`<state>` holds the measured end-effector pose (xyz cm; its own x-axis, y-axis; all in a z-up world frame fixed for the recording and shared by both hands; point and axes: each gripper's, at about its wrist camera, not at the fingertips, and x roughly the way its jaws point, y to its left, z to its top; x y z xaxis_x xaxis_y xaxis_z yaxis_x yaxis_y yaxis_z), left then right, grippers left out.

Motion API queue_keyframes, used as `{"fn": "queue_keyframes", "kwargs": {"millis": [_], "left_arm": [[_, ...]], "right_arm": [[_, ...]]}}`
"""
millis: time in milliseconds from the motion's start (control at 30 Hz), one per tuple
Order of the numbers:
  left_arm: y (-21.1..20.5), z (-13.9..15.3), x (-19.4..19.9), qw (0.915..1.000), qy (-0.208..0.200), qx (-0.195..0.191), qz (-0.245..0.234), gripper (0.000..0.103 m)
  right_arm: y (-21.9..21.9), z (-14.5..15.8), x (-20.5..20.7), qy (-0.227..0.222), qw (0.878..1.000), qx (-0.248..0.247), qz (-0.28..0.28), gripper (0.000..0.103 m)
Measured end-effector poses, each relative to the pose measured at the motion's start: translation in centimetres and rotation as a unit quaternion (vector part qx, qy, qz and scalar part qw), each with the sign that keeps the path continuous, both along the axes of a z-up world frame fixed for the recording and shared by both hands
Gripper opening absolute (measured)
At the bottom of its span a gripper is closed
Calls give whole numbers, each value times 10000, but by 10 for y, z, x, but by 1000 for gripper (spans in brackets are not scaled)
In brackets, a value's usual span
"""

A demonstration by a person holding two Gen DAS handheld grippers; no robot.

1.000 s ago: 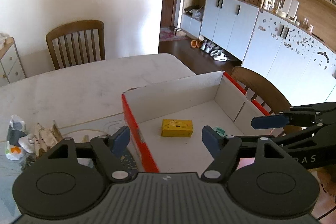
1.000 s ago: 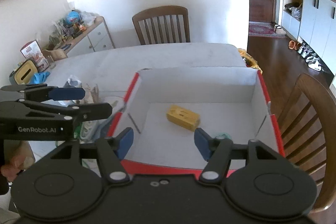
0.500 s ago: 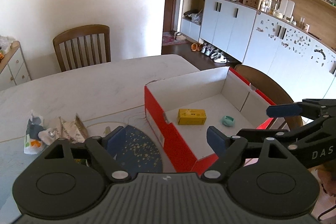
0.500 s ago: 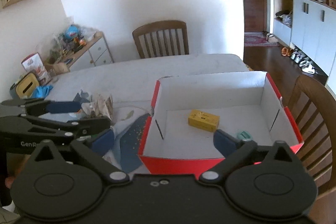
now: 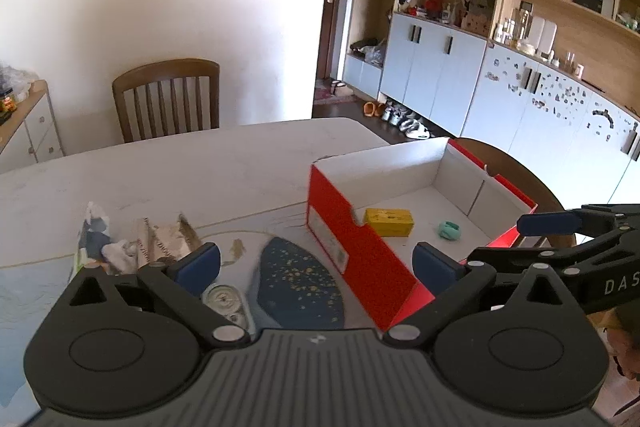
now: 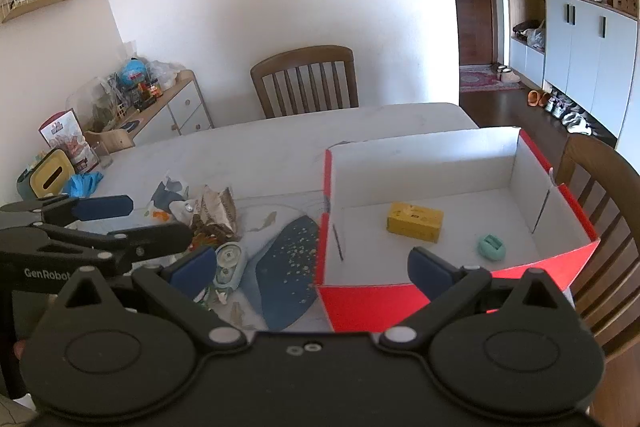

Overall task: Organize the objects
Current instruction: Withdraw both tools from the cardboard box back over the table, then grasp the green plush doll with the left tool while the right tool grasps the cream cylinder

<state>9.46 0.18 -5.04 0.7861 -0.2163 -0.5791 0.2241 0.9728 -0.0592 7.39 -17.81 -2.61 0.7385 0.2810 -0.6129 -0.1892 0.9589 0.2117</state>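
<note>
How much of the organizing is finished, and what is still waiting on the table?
Done: the yellow box and a small teal item lie inside the red box. In hand: nothing; the left hand-held gripper is opening with nothing between its pads, and the right hand-held gripper is open. Left: the tape dispenser and crumpled wrappers on the table.

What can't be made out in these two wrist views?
- Correction tape: right wrist view, its near end hidden by the left gripper's finger.
- Snack wrappers: print too small in both.
- Yellow box: label too small.
- Red box: left wrist view, near corner behind gripper body.
</note>
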Motion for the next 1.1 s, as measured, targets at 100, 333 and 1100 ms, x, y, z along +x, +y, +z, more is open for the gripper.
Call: {"fn": "queue_keyframes", "kwargs": {"millis": [100,333,1100], "left_arm": [[17,-5,-5,9999,-80,33,145,103],[60,-22,-10,9984,56,-2,564,103],[95,-109,2,9950,797,325,500,103]], "right_arm": [[9,-1,-1,-8,10000,-17,5,102],[33,-5,-1,26,9998,-63,170,102],[105,-46,54,627,9926,-566,876,101]]}}
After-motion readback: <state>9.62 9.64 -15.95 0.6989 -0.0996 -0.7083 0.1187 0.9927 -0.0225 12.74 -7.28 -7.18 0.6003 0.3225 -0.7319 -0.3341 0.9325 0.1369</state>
